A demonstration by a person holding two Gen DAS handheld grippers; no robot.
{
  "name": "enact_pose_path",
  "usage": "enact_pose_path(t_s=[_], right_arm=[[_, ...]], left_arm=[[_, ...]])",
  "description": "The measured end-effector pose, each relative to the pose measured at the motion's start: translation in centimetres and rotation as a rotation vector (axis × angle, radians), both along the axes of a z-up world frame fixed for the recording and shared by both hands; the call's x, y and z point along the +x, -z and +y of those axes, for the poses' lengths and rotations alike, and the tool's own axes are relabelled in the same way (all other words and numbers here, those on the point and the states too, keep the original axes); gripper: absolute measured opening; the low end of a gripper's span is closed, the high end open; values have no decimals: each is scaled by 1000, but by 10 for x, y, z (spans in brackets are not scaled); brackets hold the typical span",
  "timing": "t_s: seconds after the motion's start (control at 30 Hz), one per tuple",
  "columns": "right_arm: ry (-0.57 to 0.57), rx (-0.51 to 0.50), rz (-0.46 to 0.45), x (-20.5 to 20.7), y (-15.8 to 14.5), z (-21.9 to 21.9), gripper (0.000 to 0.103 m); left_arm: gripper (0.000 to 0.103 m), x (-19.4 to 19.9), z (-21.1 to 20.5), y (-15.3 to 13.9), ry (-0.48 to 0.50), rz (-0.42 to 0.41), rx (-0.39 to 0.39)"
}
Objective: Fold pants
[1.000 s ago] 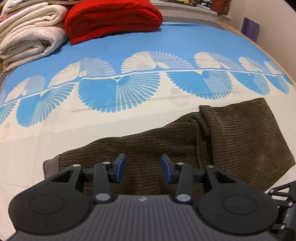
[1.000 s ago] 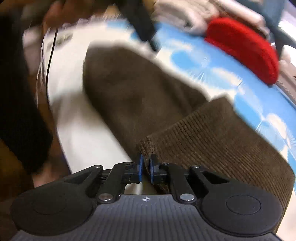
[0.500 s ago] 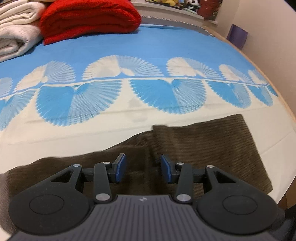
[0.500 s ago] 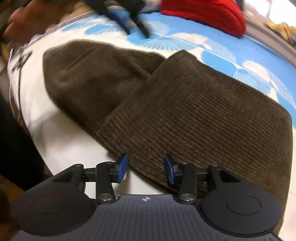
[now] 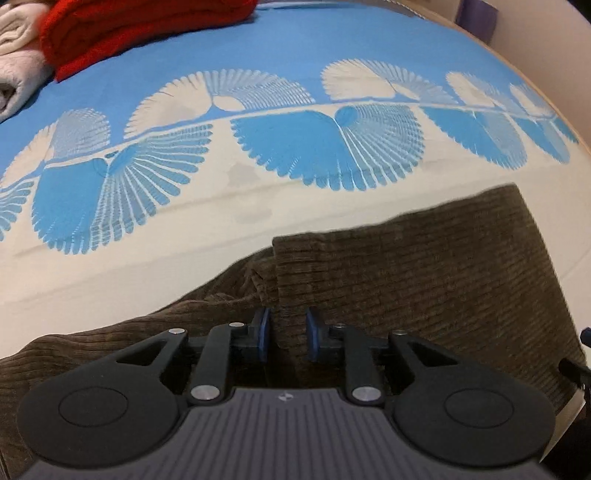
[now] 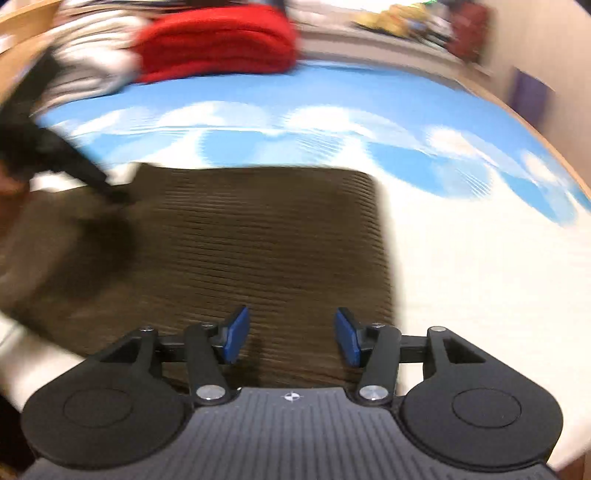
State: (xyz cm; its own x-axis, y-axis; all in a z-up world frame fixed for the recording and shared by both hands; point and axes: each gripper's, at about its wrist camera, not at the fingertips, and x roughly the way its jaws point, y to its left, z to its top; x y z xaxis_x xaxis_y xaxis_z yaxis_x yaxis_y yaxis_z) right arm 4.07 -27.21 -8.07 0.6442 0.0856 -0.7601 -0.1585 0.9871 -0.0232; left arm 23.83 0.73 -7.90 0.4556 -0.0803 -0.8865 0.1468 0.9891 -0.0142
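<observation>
Brown corduroy pants (image 5: pixel 424 280) lie on the bed with one part folded over another. In the left wrist view my left gripper (image 5: pixel 286 338) sits low at the near edge of the folded layer, its blue pads either side of that edge with a narrow gap. In the right wrist view the pants (image 6: pixel 240 236) fill the middle, blurred by motion. My right gripper (image 6: pixel 291 338) is wide open and empty over their near edge. The left gripper (image 6: pixel 74 162) shows as a dark blur at the pants' far left.
The bed sheet (image 5: pixel 295 55) is blue and cream with a fan pattern. A folded red blanket (image 5: pixel 140 26) and white bedding (image 5: pixel 18 66) lie at the far left. A wooden bed edge (image 6: pixel 554 147) and a wall run along the right.
My right gripper let go of the pants' edge, opened wide and swung around to face the bed. My left gripper dropped to the fold's edge and its jaws narrowed around it.
</observation>
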Motion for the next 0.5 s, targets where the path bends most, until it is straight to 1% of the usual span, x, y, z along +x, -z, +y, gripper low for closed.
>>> enact_pose_path(t_s=[0.07, 0.13, 0.17, 0.2, 0.23, 0.3, 0.4, 0.43, 0.47, 0.5], right_arm=[[112, 15, 29, 3, 5, -21, 56], [196, 61, 70, 4, 11, -38, 66], [239, 96, 104, 7, 16, -46, 68], [272, 139, 130, 8, 20, -54, 72], [302, 191, 159, 9, 25, -61, 72], [322, 262, 199, 12, 32, -67, 72], [349, 346, 240, 17, 38, -73, 71], [351, 366, 247, 16, 39, -73, 64], [352, 375, 247, 15, 38, -74, 62], [348, 361, 237, 15, 35, -72, 54]], left_arm=[[24, -2, 5, -8, -23, 3, -42], [24, -5, 4, -17, -7, -3, -85], [24, -8, 3, -21, 11, -9, -97], [24, -10, 1, -22, 25, -12, -100], [24, -13, -2, -24, 37, -13, -97], [24, -18, -6, -25, 53, -17, -91], [24, -22, -7, -29, 67, -25, -116], [25, -23, -7, -32, 70, -27, -133], [28, -24, -6, -35, 72, -30, -150], [30, -25, -6, -38, 74, -35, -168]])
